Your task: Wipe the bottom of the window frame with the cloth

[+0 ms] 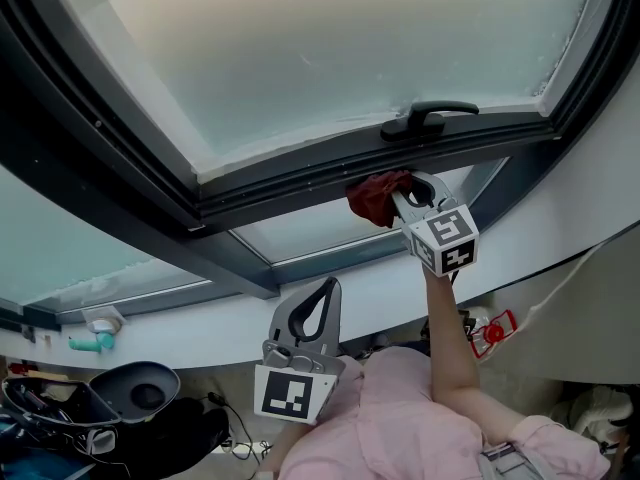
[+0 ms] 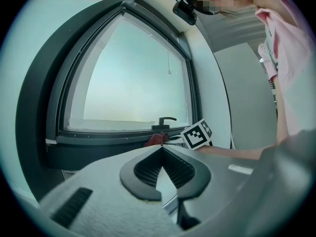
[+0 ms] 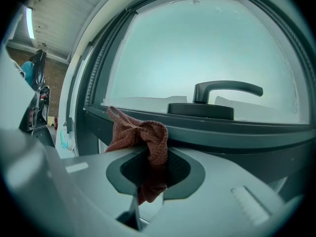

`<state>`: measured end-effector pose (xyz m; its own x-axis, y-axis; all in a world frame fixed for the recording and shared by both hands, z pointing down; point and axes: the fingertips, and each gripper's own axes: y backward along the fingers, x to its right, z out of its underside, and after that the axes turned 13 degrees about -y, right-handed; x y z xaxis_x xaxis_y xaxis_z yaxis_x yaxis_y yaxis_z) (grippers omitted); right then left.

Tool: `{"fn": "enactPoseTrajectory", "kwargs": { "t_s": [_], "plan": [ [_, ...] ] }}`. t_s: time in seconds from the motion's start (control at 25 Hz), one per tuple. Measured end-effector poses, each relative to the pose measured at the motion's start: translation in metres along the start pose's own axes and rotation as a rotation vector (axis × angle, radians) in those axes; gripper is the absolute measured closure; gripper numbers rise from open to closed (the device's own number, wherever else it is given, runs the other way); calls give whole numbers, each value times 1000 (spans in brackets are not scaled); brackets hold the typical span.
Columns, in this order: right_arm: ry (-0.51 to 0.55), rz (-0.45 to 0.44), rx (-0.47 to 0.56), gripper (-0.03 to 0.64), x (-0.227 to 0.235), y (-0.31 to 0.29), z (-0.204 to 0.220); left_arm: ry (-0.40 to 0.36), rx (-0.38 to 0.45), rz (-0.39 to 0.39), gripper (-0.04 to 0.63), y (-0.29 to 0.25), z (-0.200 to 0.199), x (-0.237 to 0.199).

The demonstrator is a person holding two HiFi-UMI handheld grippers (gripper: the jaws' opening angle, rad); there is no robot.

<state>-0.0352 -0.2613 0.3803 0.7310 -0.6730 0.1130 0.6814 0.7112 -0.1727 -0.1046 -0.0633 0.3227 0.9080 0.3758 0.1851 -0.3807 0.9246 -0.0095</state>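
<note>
Pinching red cloth [image 1: 375, 196] at window frame [image 1: 300, 180] btm, R tongs [image 1: 403, 196] clamped; L tongs [image 1: 328, 288] closed (empty).

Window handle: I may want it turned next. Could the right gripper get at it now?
Probably yes: the right gripper sits just below the handle, nothing between. But its jaws are shut on the cloth.

Window handle [image 1: 428, 120] sticks out just beyond the right fingers [image 1: 408, 206]; frame rail [image 1: 270, 183] runs open to their left.
</note>
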Motion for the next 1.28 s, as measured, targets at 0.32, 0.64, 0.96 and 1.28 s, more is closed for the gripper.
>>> {"fn": "enactPoseTrajectory", "kwargs": {
  "t_s": [0.32, 0.64, 0.96, 1.28],
  "plan": [
    [-3, -4, 4, 549, 16, 7, 0, -6, -4, -9, 598, -10, -2, 10],
    [-19, 2, 11, 549, 36, 15, 0, -16, -7, -9, 598, -21, -6, 23],
    [-18, -4, 12, 549, 54, 22, 0, -22, -12, -19, 598, -31, -10, 39],
    [-11, -1, 10, 549, 63, 25, 1, -32, -10, -51, 598, -33, -13, 54]
  ]
}}
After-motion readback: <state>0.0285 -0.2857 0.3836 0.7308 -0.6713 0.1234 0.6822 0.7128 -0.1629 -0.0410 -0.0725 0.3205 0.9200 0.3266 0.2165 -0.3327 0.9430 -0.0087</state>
